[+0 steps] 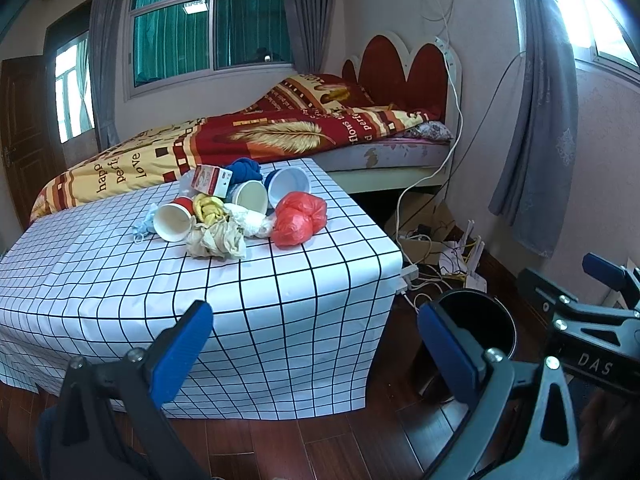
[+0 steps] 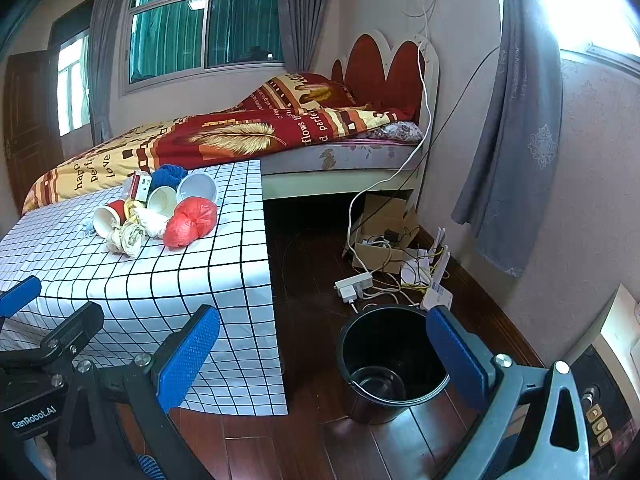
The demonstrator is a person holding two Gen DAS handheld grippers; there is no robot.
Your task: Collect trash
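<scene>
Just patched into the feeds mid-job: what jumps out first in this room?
A heap of trash sits on the checkered table: a red plastic bag at its right edge, tipped paper cups and crumpled paper beside it. On the wooden floor right of the table stands an empty black bucket. Both the left gripper and right gripper are open, holding nothing.

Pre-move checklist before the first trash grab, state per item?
1. Left gripper open, holding nothing: ok.
2. Right gripper open, holding nothing: ok.
3. Black bin upright on the floor right of the table, mouth unobstructed: ok.
4. Trash pile reachable on the checked tablecloth; red plastic bag at its near-right edge, nothing lying on it: ok.
5. Paper cups emptied of liquid: cannot tell.
6. Loose cables and power strip behind the bin, clear of the bin: ok.
</scene>
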